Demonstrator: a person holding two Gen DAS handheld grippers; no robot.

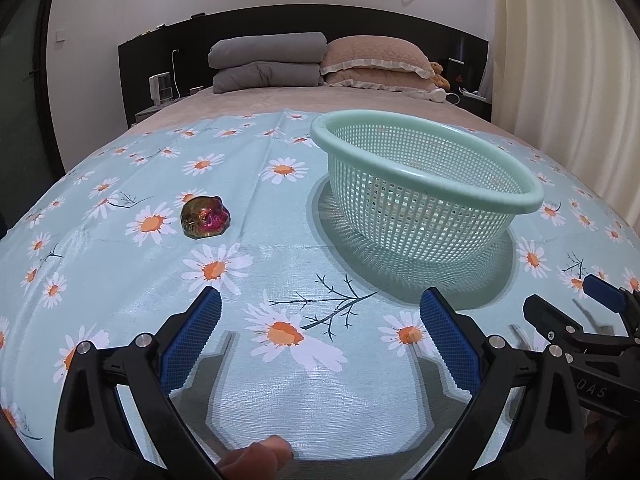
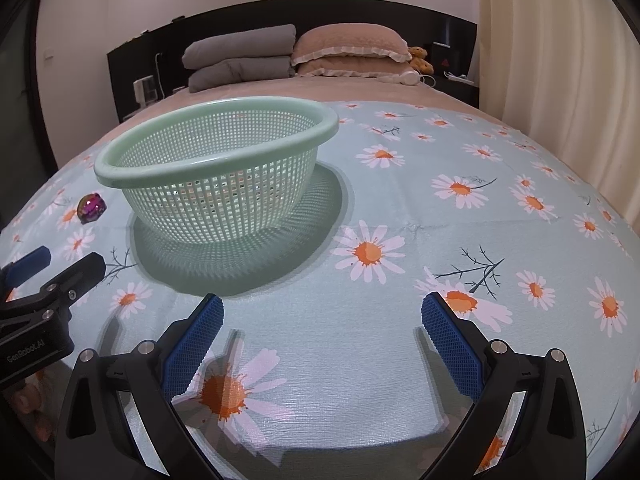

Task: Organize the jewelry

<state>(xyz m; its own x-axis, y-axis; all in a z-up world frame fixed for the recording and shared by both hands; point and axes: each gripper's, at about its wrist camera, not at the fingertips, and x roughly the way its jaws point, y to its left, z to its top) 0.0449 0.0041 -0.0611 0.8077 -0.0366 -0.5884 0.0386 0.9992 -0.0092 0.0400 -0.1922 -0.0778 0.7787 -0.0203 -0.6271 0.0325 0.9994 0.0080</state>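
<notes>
A: Right — the jewelry piece (image 1: 205,216) sits alone on the daisy-print cloth (image 1: 280,264) spread over the bed, well to the left of the mint-green mesh basket (image 1: 532,196). Small, domed, iridescent, red and gold sheen. Whether it is a brooch or a pendant I cannot tell.

B: Handling guess?

A: Looks hard and glossy, likely metal or glass, so stiff and probably light, but slick. The curved top gives the pads little to bite on. I would take it low across its widest part, one ribbed pad on each flank, close to the cloth. Too high and it may squirt out.

B: Grippers?

A: The left hand-held gripper (image 1: 320,312) is spread wide, nothing between its blue pads, low over the cloth; the piece is ahead of it and off to its left. The right hand-held gripper (image 2: 322,316) is equally spread and empty, the basket ahead and to its left. Each one shows at the edge of the other's view, so the two are close side by side.

B: Room to move?

A: Plenty. Bare cloth all round the piece — nothing crowds it. The basket stands upright with a thick rolled rim (image 2: 224,162) raised well off the cloth; anything carried in has to clear that lip. Nothing shows through its mesh, so it looks empty. The bed beneath is soft, so pressing down will dimple the cloth. Pillows (image 1: 376,56) and folded grey bedding (image 1: 268,62) are far back at the headboard, out of the way.
</notes>
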